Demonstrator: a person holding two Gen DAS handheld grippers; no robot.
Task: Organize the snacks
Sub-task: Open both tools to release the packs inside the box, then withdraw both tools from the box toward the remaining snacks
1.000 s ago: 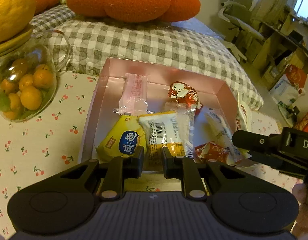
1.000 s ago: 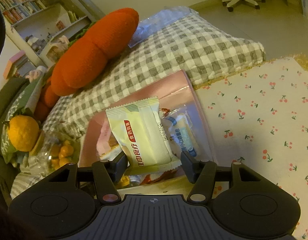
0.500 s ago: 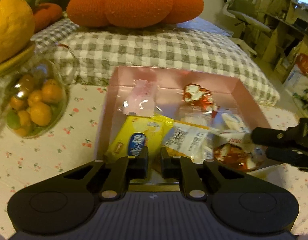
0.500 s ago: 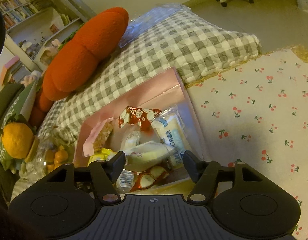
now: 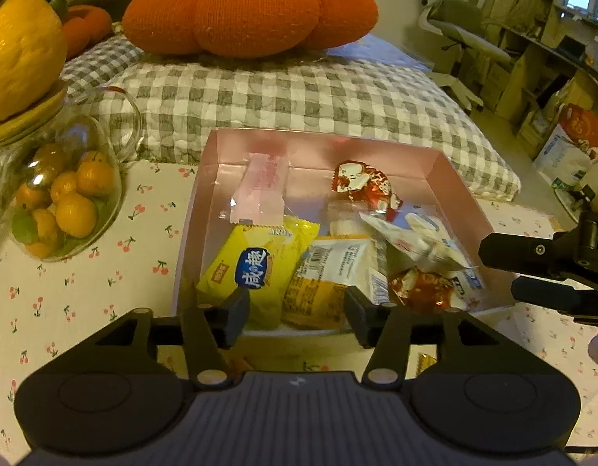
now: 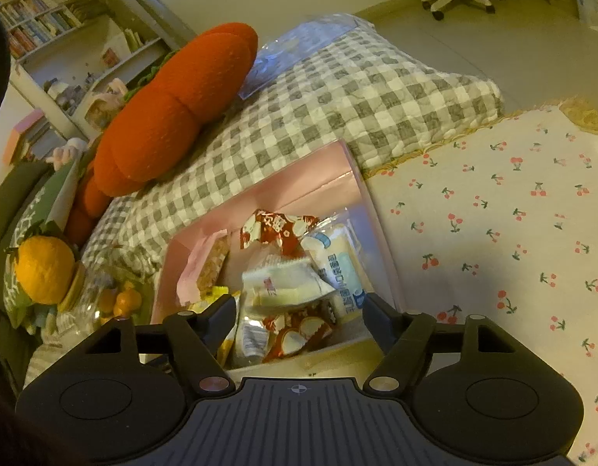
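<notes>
Right claw [image 6: 299, 316] just opened, pale packet [image 6: 285, 285] beyond, in pink box [image 6: 299, 190].

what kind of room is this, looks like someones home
Most likely a lived-in home room, perhaps a bedroom or study: a checked quilted cushion with an orange pumpkin pillow on it, a full bookshelf, and an office chair by a cluttered desk.

pink shallow cardboard box [image 5: 462, 190]: 1 | red-and-white crinkly snack packets [image 5: 361, 184]: 2 | yellow foil snack packets [image 5: 256, 268]: 2 | clear glass jar of small oranges, left of frame [image 5: 62, 198]: 1
</notes>
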